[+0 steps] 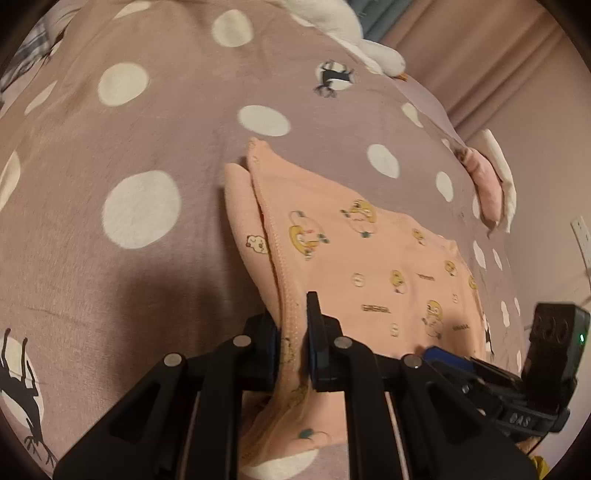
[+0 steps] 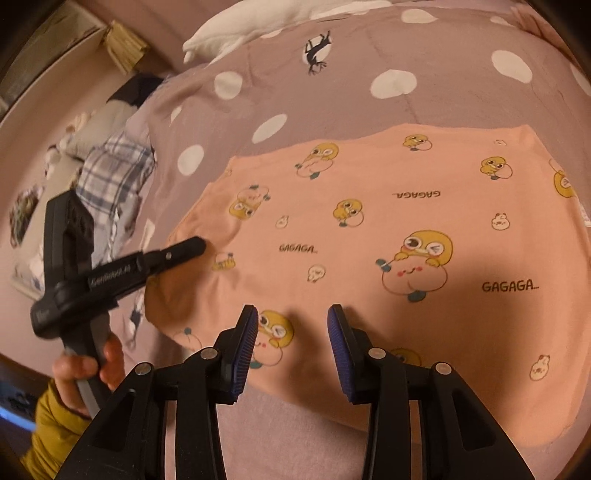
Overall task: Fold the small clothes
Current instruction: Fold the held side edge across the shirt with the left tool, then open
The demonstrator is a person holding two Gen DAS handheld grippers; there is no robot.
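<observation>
A peach garment printed with yellow cartoon ducks lies spread on a mauve polka-dot bedspread. In the left wrist view my left gripper is shut on the garment's seamed side edge, which stands up as a fold between the pads. In the right wrist view the garment lies flat. My right gripper hangs open just over its near hem, with nothing between the blue pads. The left gripper shows there at the garment's left edge, held by a hand.
A white plush toy lies at the far end of the bed. Pink and white folded cloths sit near the right bed edge. A plaid cloth hangs off the bed's left side, with floor clutter beyond. A mustard sleeve is at lower left.
</observation>
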